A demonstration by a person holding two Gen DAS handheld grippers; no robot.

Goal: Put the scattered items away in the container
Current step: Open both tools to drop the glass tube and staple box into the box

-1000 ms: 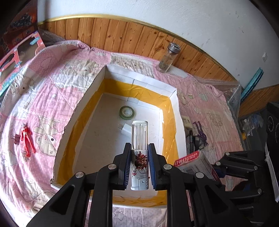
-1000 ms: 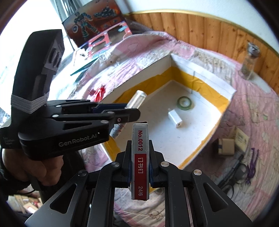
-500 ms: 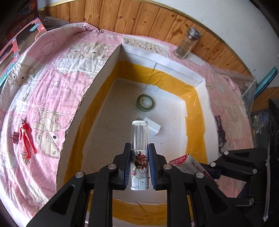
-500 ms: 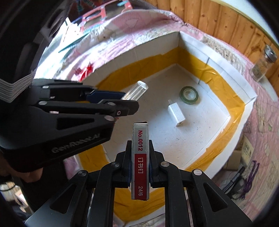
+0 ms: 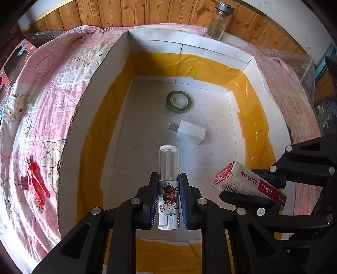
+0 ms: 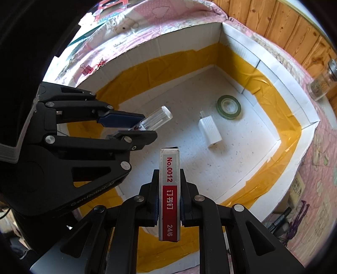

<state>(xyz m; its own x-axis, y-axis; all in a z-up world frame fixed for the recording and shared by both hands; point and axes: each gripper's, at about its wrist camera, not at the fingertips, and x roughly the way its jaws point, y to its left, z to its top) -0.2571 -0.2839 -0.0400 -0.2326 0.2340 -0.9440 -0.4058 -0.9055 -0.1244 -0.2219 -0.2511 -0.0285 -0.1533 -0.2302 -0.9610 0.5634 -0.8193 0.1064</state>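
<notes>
A white cardboard box [image 5: 118, 69] [image 6: 236, 42] with yellow tape lining sits on a pink quilt. My left gripper [image 5: 168, 200] [image 6: 134, 128] is shut on a clear tube with a printed label [image 5: 169, 168] [image 6: 155, 120], held over the box floor. My right gripper [image 6: 169, 196] [image 5: 248, 189] is shut on a red and white staple box [image 6: 170, 189] [image 5: 248, 181], held over the box's near right side. Inside the box lie a green tape roll [image 5: 178, 101] [image 6: 228, 106] and a white charger plug [image 5: 189, 131] [image 6: 210, 129].
A red toy figure [image 5: 34, 185] lies on the quilt left of the box. A glass jar [image 5: 219, 20] [image 6: 322, 87] stands behind the box by the wooden wall panel. Purple cord and small items [image 6: 299, 212] lie right of the box.
Both grippers have moved forward and down over the box interior with their loads still held. The box floor now fills both views.
</notes>
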